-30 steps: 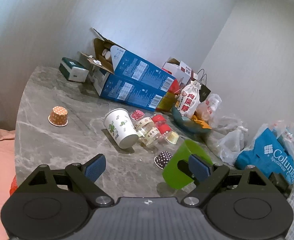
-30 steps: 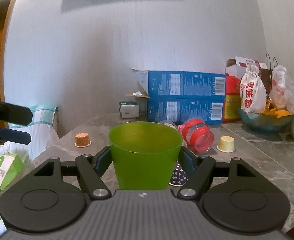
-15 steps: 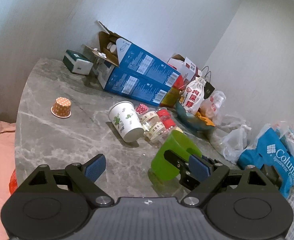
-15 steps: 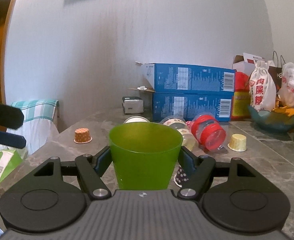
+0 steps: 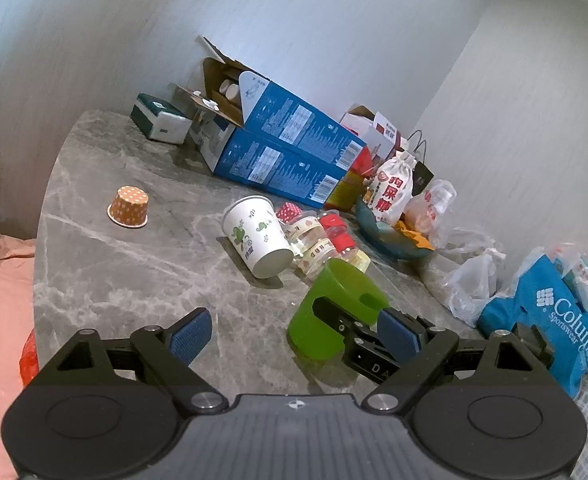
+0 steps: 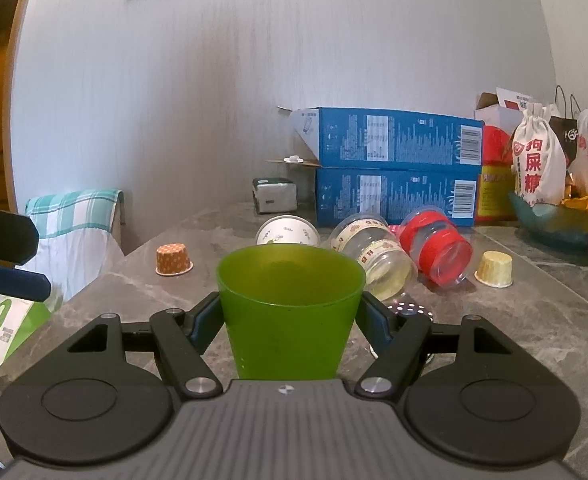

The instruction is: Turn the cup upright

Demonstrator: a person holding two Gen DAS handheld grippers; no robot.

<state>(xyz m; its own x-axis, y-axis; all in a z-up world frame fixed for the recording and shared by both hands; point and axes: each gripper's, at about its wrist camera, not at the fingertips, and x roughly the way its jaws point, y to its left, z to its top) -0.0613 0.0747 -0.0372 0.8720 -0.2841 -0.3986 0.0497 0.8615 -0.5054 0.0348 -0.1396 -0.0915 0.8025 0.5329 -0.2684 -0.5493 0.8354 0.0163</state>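
My right gripper (image 6: 290, 320) is shut on a green plastic cup (image 6: 290, 308) and holds it upright, mouth up, at or just above the grey marble table (image 6: 142, 288). The same green cup (image 5: 333, 312) shows in the left wrist view, with the right gripper's fingers clamped on its sides. My left gripper (image 5: 294, 336) is open and empty, hovering above the table's near edge, left of the cup.
A white paper cup (image 5: 258, 236) and clear jars (image 5: 313, 240) lie on their sides behind the green cup. An orange dotted cup (image 5: 129, 206) stands upside down at the left. Blue boxes (image 5: 290, 156), a tissue box (image 5: 160, 122), a bowl (image 6: 557, 224) and bags (image 5: 549, 312) line the back and right.
The green cup in my right gripper has moved forward and left over the table and come lower, toward the lying jars. My left gripper stays open and has drifted slightly.
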